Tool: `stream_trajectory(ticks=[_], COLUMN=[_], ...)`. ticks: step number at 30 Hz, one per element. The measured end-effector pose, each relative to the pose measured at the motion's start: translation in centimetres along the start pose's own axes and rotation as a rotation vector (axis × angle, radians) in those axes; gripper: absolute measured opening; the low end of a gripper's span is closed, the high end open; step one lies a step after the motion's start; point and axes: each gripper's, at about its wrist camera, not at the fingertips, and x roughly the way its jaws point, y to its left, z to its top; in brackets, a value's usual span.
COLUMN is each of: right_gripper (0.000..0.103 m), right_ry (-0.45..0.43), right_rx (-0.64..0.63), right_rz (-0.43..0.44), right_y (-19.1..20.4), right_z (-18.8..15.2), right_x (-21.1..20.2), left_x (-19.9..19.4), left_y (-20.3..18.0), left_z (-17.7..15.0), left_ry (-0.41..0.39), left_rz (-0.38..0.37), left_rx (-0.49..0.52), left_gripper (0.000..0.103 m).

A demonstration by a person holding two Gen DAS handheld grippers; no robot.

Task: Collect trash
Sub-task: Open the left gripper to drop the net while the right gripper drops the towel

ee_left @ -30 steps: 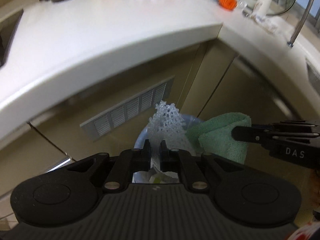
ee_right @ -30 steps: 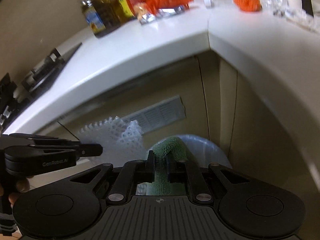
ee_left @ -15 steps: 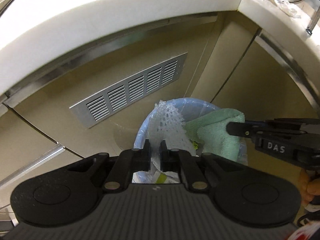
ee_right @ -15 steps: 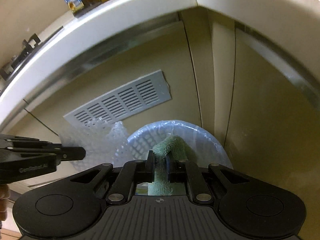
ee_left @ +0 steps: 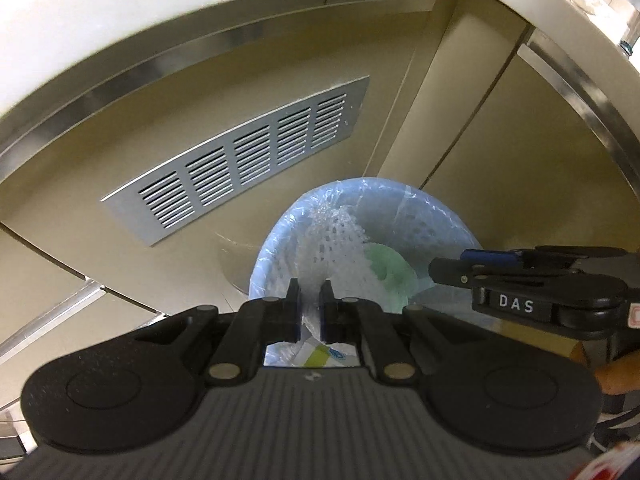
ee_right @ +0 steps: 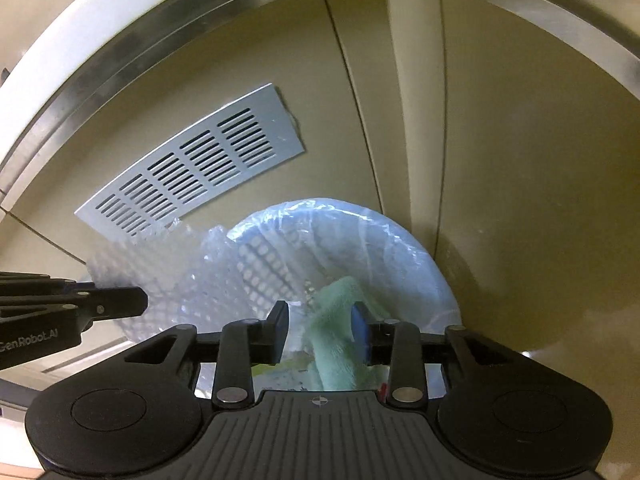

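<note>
A round bin lined with a pale blue bag (ee_left: 440, 208) (ee_right: 400, 236) stands on the floor against the cabinets, right below both grippers. My left gripper (ee_left: 311, 292) (ee_right: 136, 300) is shut on a white foam net (ee_left: 336, 240) (ee_right: 180, 276) that hangs over the bin's left side. My right gripper (ee_right: 320, 320) (ee_left: 448, 268) is over the bin and its jaws are opening. The green cloth (ee_right: 336, 328) (ee_left: 386, 272) sits between them, leaning on the right pad and clear of the left one, its lower part down inside the bin.
A grey vent grille (ee_left: 240, 160) is set in the beige cabinet front behind the bin. The white countertop edge (ee_left: 160, 12) curves overhead. Paper trash (ee_left: 320, 354) lies in the bin. A hand (ee_left: 616, 376) holds the right gripper.
Both grippers have sunk toward the bin, and the countertop with its items has slid out of view. The right jaws have parted and the green cloth has come loose.
</note>
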Motion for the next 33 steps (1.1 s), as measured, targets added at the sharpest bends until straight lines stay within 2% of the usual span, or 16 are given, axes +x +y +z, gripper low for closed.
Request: stream_trajectory(ticks=[13, 16, 17, 18, 20, 26, 33], right_gripper=[0.035, 0.035, 0.035, 0.035, 0.036, 0.040, 0.043], right_ry=[0.012, 0.008, 0.008, 0.010, 0.016, 0.027, 0.029], right_rx=[0.057, 0.060, 0.059, 0.057, 0.055, 0.047, 0.030], right_rz=[-0.030, -0.032, -0.033, -0.034, -0.034, -0.032, -0.027], right_y=[-1.4, -1.5, -1.5, -1.5, -1.4, -1.0, -0.1], right_z=[-0.3, -0.4, -0.4, -0.4, -0.4, -0.4, -0.1], right_x=[-0.9, -0.8, -0.7, -0.6, -0.5, -0.6, -1.1], left_x=[2.0, 2.5, 2.8, 3.1, 3.6, 3.6, 1.8], left_y=[-1.2, -1.3, -1.4, -1.4, -1.4, -1.2, -0.4], left_z=[0.4, 0.4, 0.4, 0.4, 0.4, 0.0, -0.3], left_ry=[0.027, 0.031, 0.031, 0.035, 0.032, 0.038, 0.024], left_rz=[-0.017, -0.008, -0.015, -0.012, -0.003, -0.002, -0.023], left_rx=[0.022, 0.035, 0.040, 0.043, 0.045, 0.064, 0.045], left_gripper=[0.008, 0.017, 0.024, 0.035, 0.043, 0.043, 0.041])
